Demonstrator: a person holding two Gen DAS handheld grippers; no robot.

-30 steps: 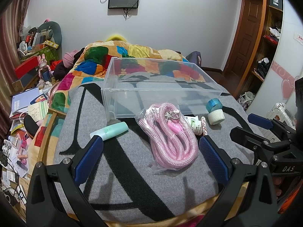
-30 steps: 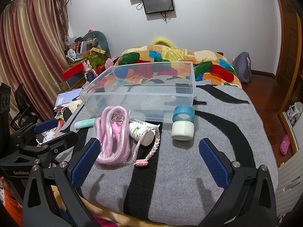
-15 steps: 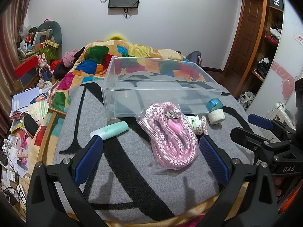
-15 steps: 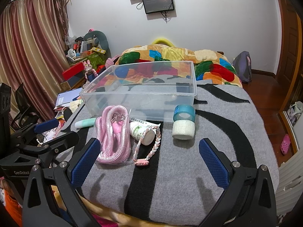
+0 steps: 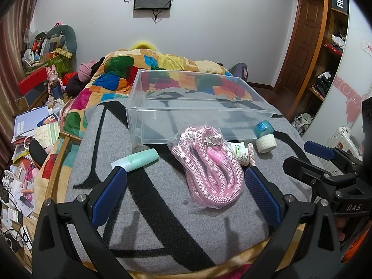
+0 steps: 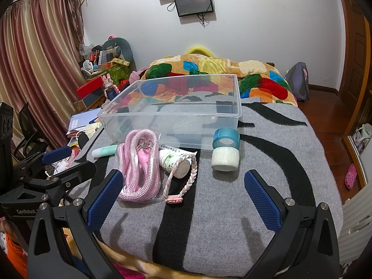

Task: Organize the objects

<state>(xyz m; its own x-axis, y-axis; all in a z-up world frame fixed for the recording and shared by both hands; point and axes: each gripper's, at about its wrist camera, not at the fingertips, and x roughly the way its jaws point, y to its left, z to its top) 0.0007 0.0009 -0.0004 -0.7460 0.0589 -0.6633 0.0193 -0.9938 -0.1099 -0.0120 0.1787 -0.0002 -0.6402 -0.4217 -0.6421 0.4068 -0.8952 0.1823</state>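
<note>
Left wrist view: both tongs (image 5: 184, 193) (image 6: 183, 194) gape empty before the pink rope (image 5: 209, 162).

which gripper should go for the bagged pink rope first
Left, probably. The bagged pink rope lies between the open left gripper fingers, just ahead. For the right gripper, also open, it sits off by the left finger, with the white bandage roll nearer its centre.
</note>
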